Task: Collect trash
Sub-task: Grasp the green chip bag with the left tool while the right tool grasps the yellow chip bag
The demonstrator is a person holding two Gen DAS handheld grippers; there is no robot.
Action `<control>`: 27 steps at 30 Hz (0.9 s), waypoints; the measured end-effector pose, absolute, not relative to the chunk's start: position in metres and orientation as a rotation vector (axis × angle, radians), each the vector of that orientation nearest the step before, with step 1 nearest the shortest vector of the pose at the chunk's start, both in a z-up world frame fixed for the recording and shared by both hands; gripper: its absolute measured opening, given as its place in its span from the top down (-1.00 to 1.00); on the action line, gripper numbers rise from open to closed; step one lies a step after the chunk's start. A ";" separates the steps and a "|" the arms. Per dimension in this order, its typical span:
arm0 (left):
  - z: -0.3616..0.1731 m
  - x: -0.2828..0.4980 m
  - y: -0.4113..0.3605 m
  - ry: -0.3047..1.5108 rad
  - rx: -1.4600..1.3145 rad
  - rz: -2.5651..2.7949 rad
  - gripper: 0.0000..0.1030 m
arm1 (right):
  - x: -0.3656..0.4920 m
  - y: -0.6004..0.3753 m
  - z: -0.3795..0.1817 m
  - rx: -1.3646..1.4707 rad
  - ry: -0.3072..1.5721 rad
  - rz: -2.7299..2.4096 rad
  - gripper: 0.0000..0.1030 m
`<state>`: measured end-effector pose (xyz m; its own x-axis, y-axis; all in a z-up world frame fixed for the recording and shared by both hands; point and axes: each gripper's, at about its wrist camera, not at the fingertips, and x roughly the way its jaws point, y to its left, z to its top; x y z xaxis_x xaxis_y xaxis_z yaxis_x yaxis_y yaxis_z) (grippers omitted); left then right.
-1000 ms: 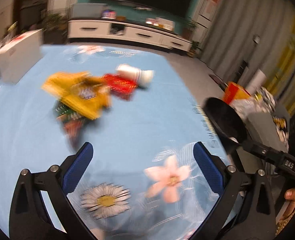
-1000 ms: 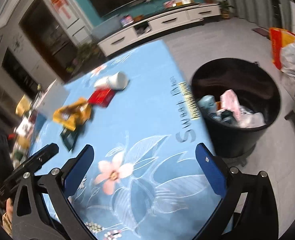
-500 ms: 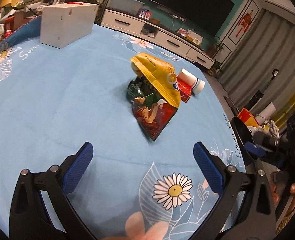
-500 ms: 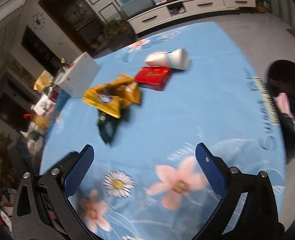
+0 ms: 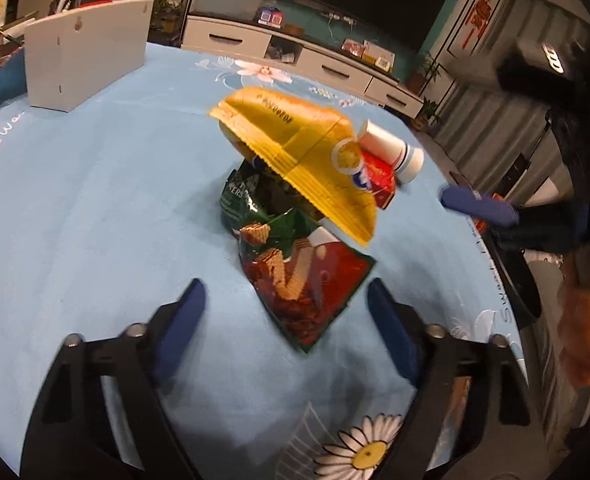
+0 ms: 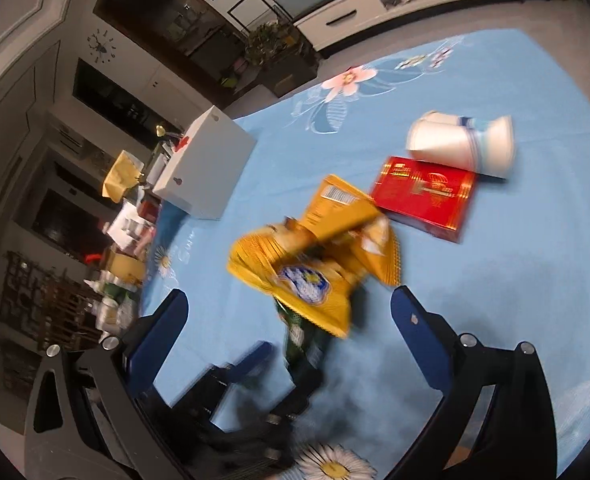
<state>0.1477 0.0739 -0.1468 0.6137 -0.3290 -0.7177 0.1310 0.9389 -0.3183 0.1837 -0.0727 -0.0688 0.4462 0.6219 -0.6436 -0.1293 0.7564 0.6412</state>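
A pile of trash lies on the blue flowered tablecloth (image 5: 95, 208): a yellow snack bag (image 5: 307, 160) over a green wrapper (image 5: 243, 196), a red-and-green wafer wrapper (image 5: 307, 280), a red box (image 5: 379, 176) and stacked white paper cups (image 5: 391, 148). My left gripper (image 5: 287, 324) is closing, with the near corner of the wafer wrapper between its fingers, pads clear of it. My right gripper (image 6: 291, 338) stands open just short of the yellow snack bag (image 6: 315, 268), and the green wrapper (image 6: 299, 336) reaches between its fingers. The red box (image 6: 427, 196) and cups (image 6: 459, 146) lie beyond.
A white box (image 5: 83, 56) stands at the table's far left. The dark rim of a trash bin (image 5: 513, 280) shows off the table's right edge, by a person's hand (image 5: 583, 344). A white TV cabinet (image 5: 295, 52) runs along the back wall.
Both grippers have come in toward the pile, which now looks much larger. The left jaws have narrowed. The right view has swung from the bin onto the trash.
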 end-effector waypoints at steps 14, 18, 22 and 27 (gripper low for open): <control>-0.153 0.154 0.088 0.860 -0.285 -0.296 0.28 | 0.224 -0.055 -0.102 0.685 1.122 0.435 0.36; -0.151 0.153 0.095 0.841 -0.311 -0.305 0.61 | 0.210 -0.071 -0.096 0.695 1.078 0.428 0.53; -0.147 0.146 0.100 0.827 -0.336 -0.309 0.80 | 0.191 -0.090 -0.086 0.695 1.039 0.454 0.53; -0.145 0.137 0.101 0.820 -0.344 -0.310 0.81 | 0.156 -0.109 -0.075 0.595 1.000 0.424 0.53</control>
